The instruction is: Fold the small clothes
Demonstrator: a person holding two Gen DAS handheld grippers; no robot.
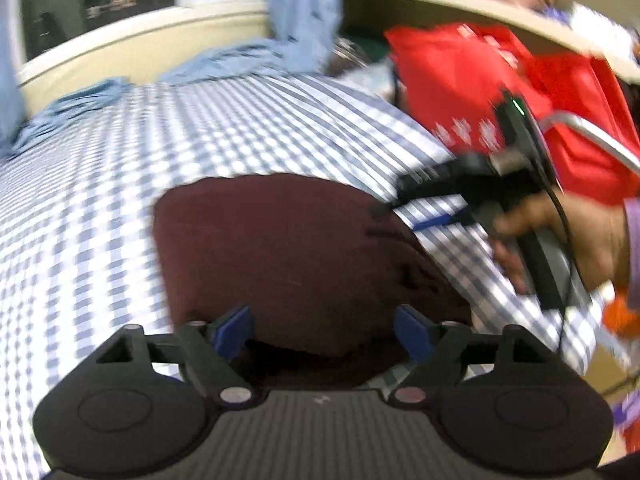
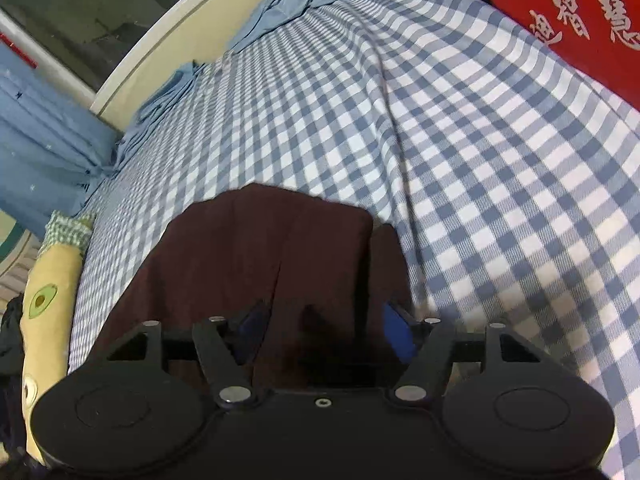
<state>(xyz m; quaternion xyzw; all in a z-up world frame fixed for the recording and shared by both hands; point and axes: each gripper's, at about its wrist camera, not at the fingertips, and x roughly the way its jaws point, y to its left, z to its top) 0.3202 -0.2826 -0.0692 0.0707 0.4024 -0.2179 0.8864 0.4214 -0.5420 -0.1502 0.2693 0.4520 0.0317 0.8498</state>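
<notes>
A dark maroon garment [image 1: 288, 248] lies folded on the blue-and-white checked bed sheet [image 1: 120, 184]. My left gripper [image 1: 324, 330] is open, its blue pads [image 1: 234, 330] spread above the garment's near edge. In the left wrist view the right gripper [image 1: 390, 206] reaches in from the right, held by a hand, its tips at the garment's right edge. In the right wrist view the garment [image 2: 248, 256] lies under my right gripper [image 2: 326, 330], which is open with blue pads [image 2: 396, 336] apart over the cloth. The left wrist view is blurred.
A red bag [image 1: 500, 92] stands at the right of the bed, also in the right wrist view [image 2: 568, 20]. Light blue cloth [image 2: 288, 4] is bunched along the cream window sill [image 2: 160, 52]. An avocado-print pillow [image 2: 48, 292] lies at the left.
</notes>
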